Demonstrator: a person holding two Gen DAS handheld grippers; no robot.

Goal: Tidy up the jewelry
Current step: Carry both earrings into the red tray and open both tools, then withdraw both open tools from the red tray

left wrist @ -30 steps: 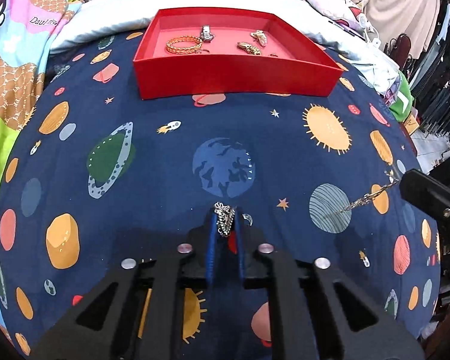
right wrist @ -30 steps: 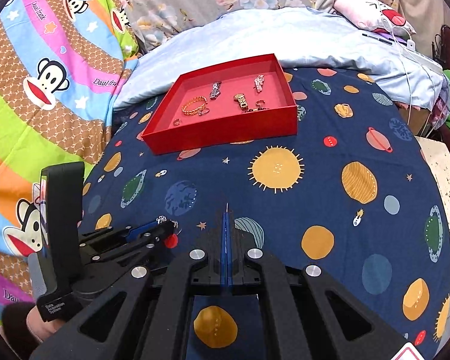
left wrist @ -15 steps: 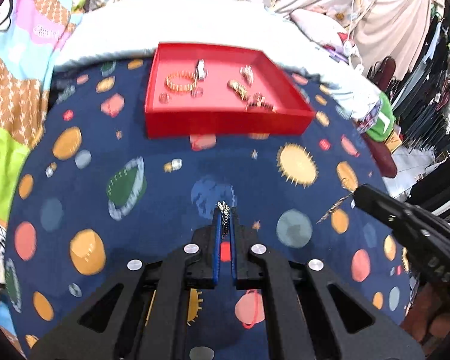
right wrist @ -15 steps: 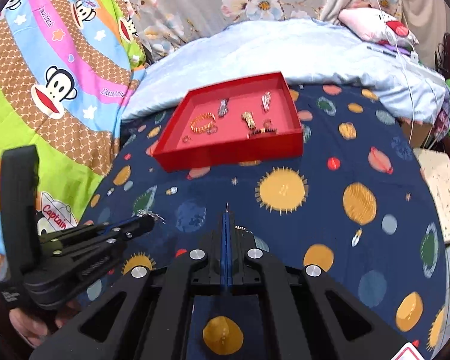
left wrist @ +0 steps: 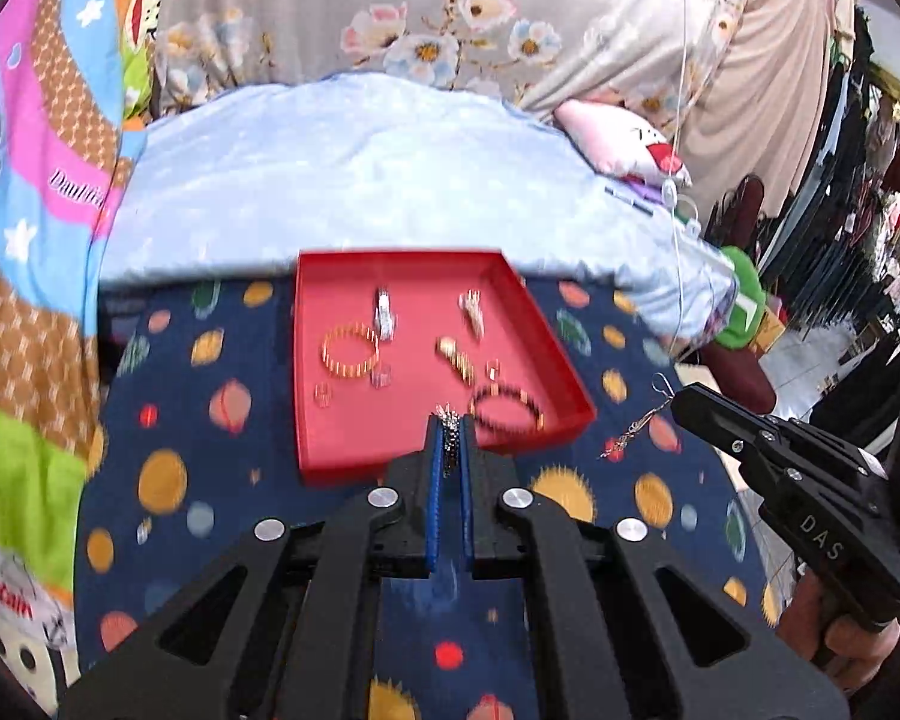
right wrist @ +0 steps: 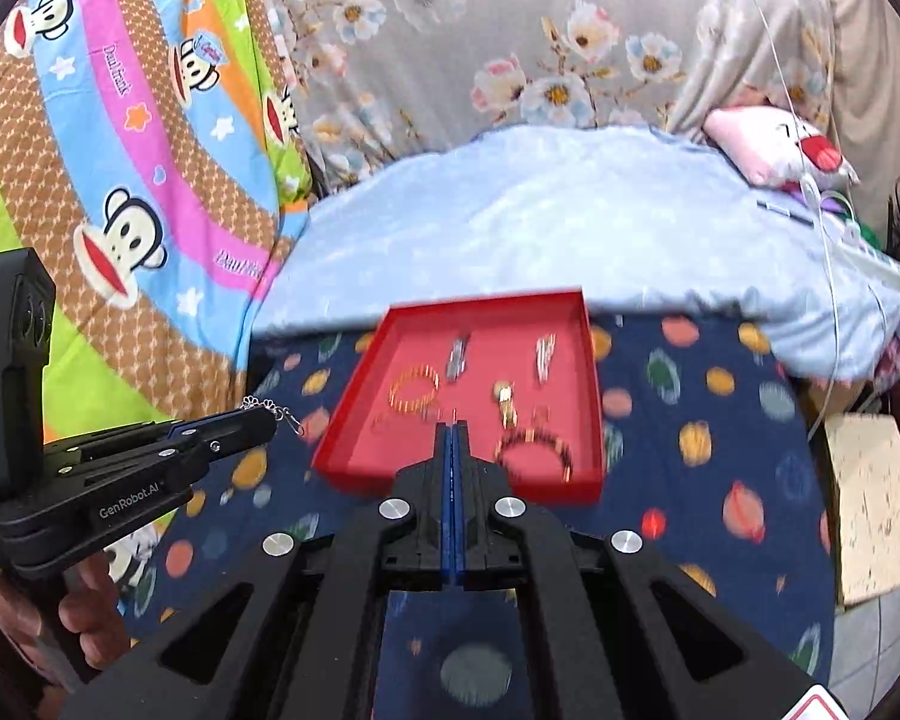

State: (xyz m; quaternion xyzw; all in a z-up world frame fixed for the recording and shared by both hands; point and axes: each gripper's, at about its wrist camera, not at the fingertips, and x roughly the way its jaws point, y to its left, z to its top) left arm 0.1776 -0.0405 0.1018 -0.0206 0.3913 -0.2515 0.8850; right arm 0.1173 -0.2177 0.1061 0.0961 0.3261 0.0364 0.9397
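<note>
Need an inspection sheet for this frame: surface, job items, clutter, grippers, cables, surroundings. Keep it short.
Surface: navy space-print cloth, no spill seen.
Job's things: red tray holds a gold bangle, a dark beaded bracelet, some small rings and several clips or charms, blurred.
Clutter: nothing seen on the cloth.
Grippers: left gripper shut on a silver earring; right gripper shut on a thin dangling earring, seen from the left camera.
Cables: white cord hangs at right, clear of the tray.
Surroundings: pale blue bedding, cartoon monkey blanket, floral curtain, pink plush pillow.
</note>
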